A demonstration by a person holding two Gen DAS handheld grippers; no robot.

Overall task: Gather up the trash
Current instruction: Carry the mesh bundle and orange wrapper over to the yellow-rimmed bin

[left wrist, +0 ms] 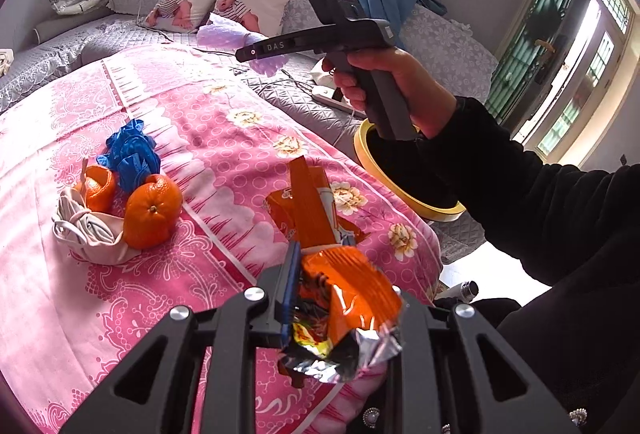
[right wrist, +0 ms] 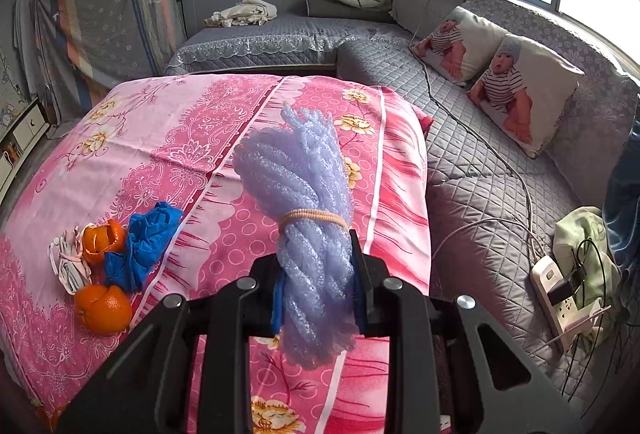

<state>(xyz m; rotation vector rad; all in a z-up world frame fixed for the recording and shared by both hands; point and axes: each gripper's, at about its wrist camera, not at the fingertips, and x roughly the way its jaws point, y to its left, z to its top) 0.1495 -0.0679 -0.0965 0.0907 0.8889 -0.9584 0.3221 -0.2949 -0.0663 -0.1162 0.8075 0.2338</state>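
1. Left gripper: clamped on an orange snack wrapper, held clear of the pink floral bedspread. Grip taken at the crumpled foil end, probably to leave the long flat end hanging free for dropping.
2. Right gripper: clamped on a purple foam net bundle tied with an orange rubber band. Grip placed just below the band, where the bundle is tightest.
3. Bin with yellow rim: just beyond the far-right edge of the bedspread, directly below the right hand. Likely destination for both held items.
4. Remaining items, all on the bedspread at its left side: blue crumpled plastic, orange peel, whole orange, white face mask. Clustered and touching; orange possibly not trash.
5. Not visible: bin interior and most of its rim, covered by the forearm; left gripper's right finger, hidden behind the wrapper; wrapper print, unreadable.
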